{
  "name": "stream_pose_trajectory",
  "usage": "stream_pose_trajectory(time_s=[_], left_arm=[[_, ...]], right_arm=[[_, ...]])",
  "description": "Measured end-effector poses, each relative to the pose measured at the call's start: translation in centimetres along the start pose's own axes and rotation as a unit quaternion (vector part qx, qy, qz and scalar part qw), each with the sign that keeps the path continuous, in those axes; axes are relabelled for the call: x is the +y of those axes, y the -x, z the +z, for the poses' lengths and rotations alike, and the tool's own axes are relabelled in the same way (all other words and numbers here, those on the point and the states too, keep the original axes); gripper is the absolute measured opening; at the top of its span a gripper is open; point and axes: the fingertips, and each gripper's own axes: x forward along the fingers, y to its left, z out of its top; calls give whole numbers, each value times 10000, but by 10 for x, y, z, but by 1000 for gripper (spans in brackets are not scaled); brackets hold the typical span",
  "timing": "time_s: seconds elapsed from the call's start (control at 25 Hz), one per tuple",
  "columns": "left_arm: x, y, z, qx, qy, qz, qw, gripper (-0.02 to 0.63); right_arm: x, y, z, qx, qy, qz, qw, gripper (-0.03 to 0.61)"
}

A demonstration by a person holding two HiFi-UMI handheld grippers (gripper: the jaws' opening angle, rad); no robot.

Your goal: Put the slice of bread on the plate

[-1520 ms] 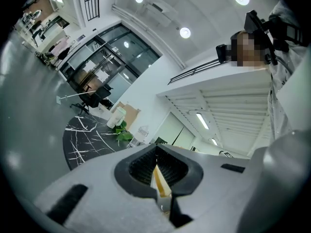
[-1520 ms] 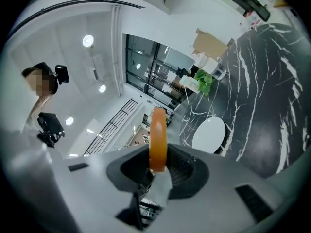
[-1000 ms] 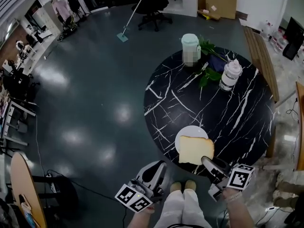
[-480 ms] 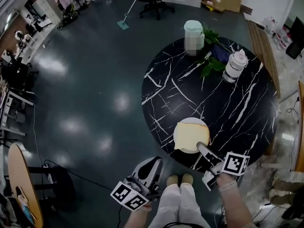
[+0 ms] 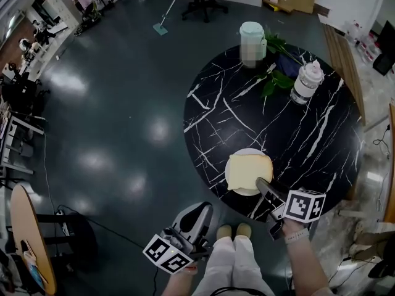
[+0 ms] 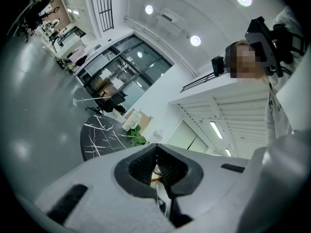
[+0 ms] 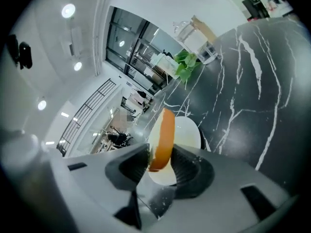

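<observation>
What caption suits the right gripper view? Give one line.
Right gripper, jaws just opening, bread slice between them over the white plate on the marble table.

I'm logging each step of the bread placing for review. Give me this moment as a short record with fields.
surface: round black marble-patterned table with white veins
target: round white plate by the table's near edge
item: pale square bread slice lying flat on the plate
right gripper: jaws have just been opening, the bread slice's edge is between them, grip looks loosened
left gripper: jaws together, empty, off the table
task state: bread slice on the plate, right gripper not yet drawn clear
</observation>
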Motion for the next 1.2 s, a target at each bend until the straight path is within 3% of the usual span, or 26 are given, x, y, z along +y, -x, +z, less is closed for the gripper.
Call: stream_pose_trajectory(time_s=[0.16, 0.28, 0.44, 0.6, 0.64, 1.2], left_arm=[[-3, 1, -1, 24, -36, -28, 10000, 8], [-2, 2, -4, 33, -7, -22, 10000, 8], [1, 4, -6, 37, 31, -7, 10000, 8], [2, 6, -7, 53, 36, 4, 10000, 8], [2, 7, -7, 50, 36, 6, 10000, 8], [-9, -3, -12, 115, 56, -139, 9998, 8]], right_arm=[[-3, 0, 6, -66, 687, -380, 9969, 135], [-8, -1, 8, -20, 1363, -737, 9879, 167], [-13, -2, 10, 67, 2195, -1126, 9691, 185], [-16, 1, 18, -30, 3150, -1563, 9361, 193], [-14, 1, 19, -62, 3255, -1556, 9326, 193], [12, 20, 6, -104, 2902, -781, 9537, 193]])
